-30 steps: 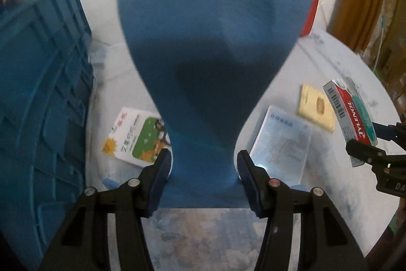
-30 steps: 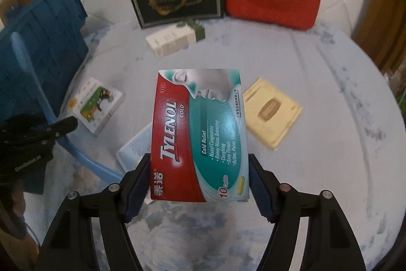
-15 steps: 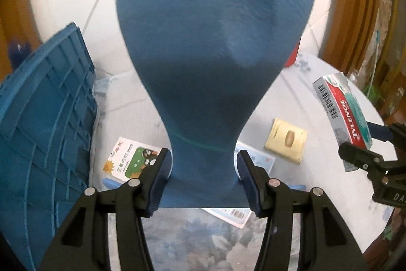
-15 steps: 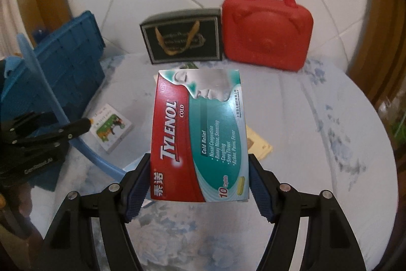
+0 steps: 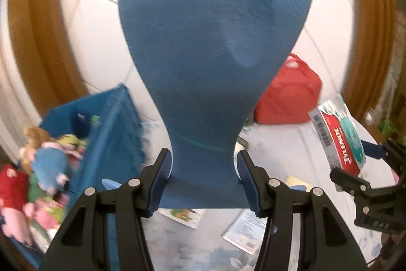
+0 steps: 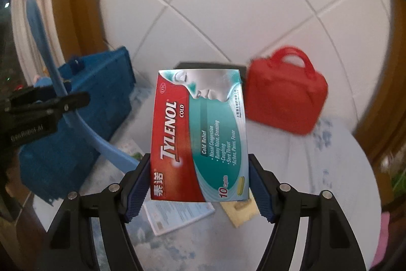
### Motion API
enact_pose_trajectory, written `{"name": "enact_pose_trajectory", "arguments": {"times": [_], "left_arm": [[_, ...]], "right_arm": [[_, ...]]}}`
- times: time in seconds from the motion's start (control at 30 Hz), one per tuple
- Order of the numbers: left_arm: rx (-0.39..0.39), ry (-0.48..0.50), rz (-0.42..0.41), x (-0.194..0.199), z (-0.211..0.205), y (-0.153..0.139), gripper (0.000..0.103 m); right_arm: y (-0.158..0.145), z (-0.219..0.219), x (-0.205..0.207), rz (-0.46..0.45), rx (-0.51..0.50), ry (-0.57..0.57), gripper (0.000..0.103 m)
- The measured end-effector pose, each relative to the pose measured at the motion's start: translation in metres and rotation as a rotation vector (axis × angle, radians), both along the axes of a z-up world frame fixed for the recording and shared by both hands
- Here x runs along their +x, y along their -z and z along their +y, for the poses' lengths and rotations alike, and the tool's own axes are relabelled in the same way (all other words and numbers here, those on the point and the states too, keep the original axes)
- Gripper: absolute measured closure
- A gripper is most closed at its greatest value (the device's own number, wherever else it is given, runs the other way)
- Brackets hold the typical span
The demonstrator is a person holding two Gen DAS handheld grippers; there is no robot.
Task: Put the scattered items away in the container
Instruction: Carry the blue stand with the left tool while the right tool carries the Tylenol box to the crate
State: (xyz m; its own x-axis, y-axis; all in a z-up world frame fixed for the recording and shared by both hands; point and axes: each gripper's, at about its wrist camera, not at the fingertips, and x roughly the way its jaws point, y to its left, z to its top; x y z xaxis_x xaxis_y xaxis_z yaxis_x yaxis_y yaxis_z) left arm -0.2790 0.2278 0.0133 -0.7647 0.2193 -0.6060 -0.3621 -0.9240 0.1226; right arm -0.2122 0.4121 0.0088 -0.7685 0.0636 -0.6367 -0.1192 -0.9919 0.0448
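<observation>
A red zip case point(image 6: 285, 95) with a loop handle stands at the far side of the desk point(image 6: 330, 169), against the white tiled wall, with a dark flat box point(image 6: 210, 65) just left of it, mostly hidden behind the raised carton. On the pale, blue-mottled desk cover lie a printed leaflet point(image 6: 177, 216), a yellow flat packet point(image 6: 239, 211) and a small picture card point(image 5: 185, 215), all partly covered by the held things. The blue ribbed plastic crate point(image 6: 101, 93) sits at the left edge of the desk; in the left wrist view, blurred plush toys point(image 5: 48, 164) show inside or just beside it, which one is unclear. The left gripper point(image 5: 203, 177) holds its jaws pressed on the narrow neck of a big blue shoehorn point(image 5: 215, 42), whose wide matte blade with an oval dent fills most of that view and blocks the middle of the desk; from the right wrist view it is a thin curved light-blue strip point(image 6: 50, 67) raised before the crate. The right gripper point(image 6: 199, 184) pinches a Tylenol Cold carton point(image 6: 199, 136) by its lower sides, upright above the desk: glossy card, red on the left, teal on the right, silver face at the top.
</observation>
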Motion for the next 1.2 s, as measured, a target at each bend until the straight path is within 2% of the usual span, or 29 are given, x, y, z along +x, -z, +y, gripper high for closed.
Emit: {"name": "enact_pose_trajectory", "arguments": {"times": [0.13, 0.2, 0.23, 0.33, 0.43, 0.57, 0.67, 0.77, 0.83, 1.03, 1.07, 1.13, 1.17, 1.2], "left_arm": [[0.007, -0.066, 0.029, -0.024, -0.039, -0.041, 0.050], [0.019, -0.106, 0.050, -0.034, -0.074, -0.065, 0.050], [0.019, -0.119, 0.058, -0.032, -0.073, -0.076, 0.050], [0.010, -0.190, 0.090, -0.044, -0.113, -0.102, 0.050], [0.004, -0.278, 0.108, -0.048, -0.175, -0.130, 0.050], [0.031, -0.381, 0.105, -0.058, -0.253, -0.146, 0.050], [0.037, -0.441, 0.069, -0.068, -0.308, -0.141, 0.050], [0.029, -0.487, 0.025, -0.069, -0.344, -0.129, 0.050], [0.018, -0.497, -0.006, -0.082, -0.368, -0.111, 0.050], [-0.026, -0.476, -0.100, -0.102, -0.395, -0.065, 0.049], [-0.030, -0.472, -0.117, -0.104, -0.397, -0.058, 0.047], [-0.046, -0.468, -0.142, -0.112, -0.400, -0.043, 0.024], [-0.053, -0.468, -0.139, -0.114, -0.400, -0.038, 0.020], [-0.058, -0.465, -0.127, -0.114, -0.402, -0.033, 0.018]], "right_arm": [[-0.033, -0.023, -0.028, 0.041, 0.010, -0.049, 0.031], [-0.047, -0.040, -0.043, 0.058, 0.020, -0.074, 0.031], [-0.055, -0.052, -0.053, 0.070, 0.021, -0.095, 0.031], [-0.075, -0.090, -0.081, 0.101, 0.018, -0.159, 0.031], [-0.091, -0.138, -0.110, 0.124, 0.006, -0.232, 0.031], [-0.103, -0.204, -0.145, 0.145, -0.011, -0.331, 0.031], [-0.104, -0.256, -0.170, 0.141, -0.031, -0.400, 0.031], [-0.095, -0.300, -0.194, 0.108, -0.051, -0.449, 0.031], [-0.085, -0.328, -0.205, 0.085, -0.055, -0.478, 0.031], [-0.054, -0.379, -0.230, 0.019, -0.028, -0.485, 0.031], [-0.051, -0.385, -0.232, 0.015, -0.023, -0.486, 0.031], [-0.044, -0.392, -0.236, 0.008, -0.021, -0.485, 0.030], [-0.041, -0.394, -0.238, 0.002, -0.021, -0.480, 0.027], [-0.039, -0.396, -0.239, -0.004, -0.015, -0.470, 0.019]]}}
